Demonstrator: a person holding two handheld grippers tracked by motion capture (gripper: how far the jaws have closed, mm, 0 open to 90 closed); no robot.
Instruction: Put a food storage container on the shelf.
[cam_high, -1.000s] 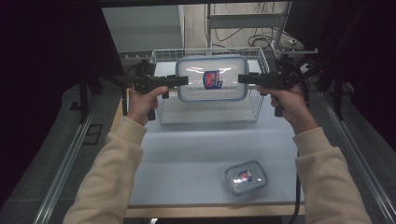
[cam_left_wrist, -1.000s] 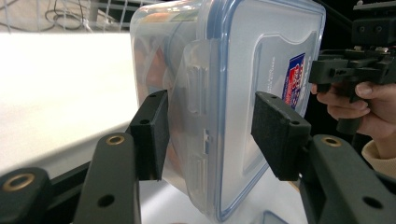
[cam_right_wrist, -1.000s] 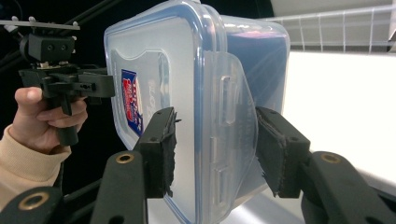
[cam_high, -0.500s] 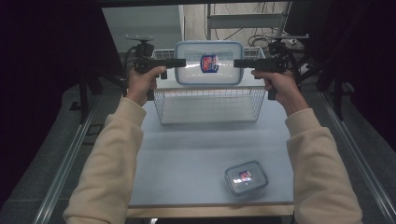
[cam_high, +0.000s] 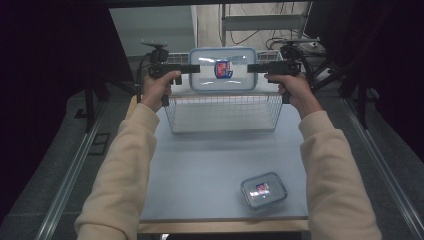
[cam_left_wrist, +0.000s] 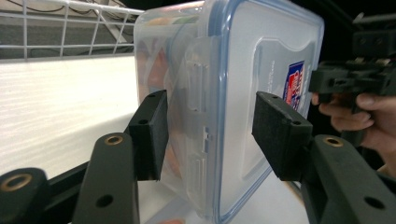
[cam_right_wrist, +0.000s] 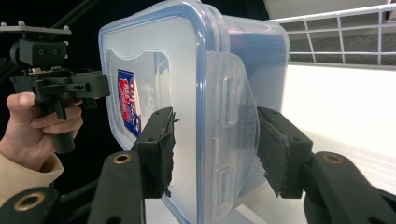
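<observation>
**a:** nearest thing on the tabletop (cam_high: 210, 165) is a small box (cam_high: 263, 190), lid on, red and blue label up, sitting by the front edge toward the right. nothing is touching it.

**b:** and past that?

**a:** bare tabletop, then a wire basket (cam_high: 223, 112) at the back. a big box (cam_high: 223, 69) is up in the air over the basket's far side, lid facing the camera, label in the middle.

**b:** who's got it?

**a:** both of them. the left gripper (cam_high: 196, 68) comes in level on its left end and the right gripper (cam_high: 251, 67) on its right end. in the left gripper view the big box (cam_left_wrist: 224, 93) stands on edge between the black jaws, lid side and base side, with the side latch in the middle. the far pad looks like it has a sliver of gap though, so it's a wide clamp, not a hard squeeze.

**b:** right side the same?

**a:** pretty much. in the right gripper view the big box (cam_right_wrist: 196, 93) sits between the jaws across lid and base, pads up against the plastic. so each one is grasping an end, and the box is clear of both basket and tabletop.
</observation>
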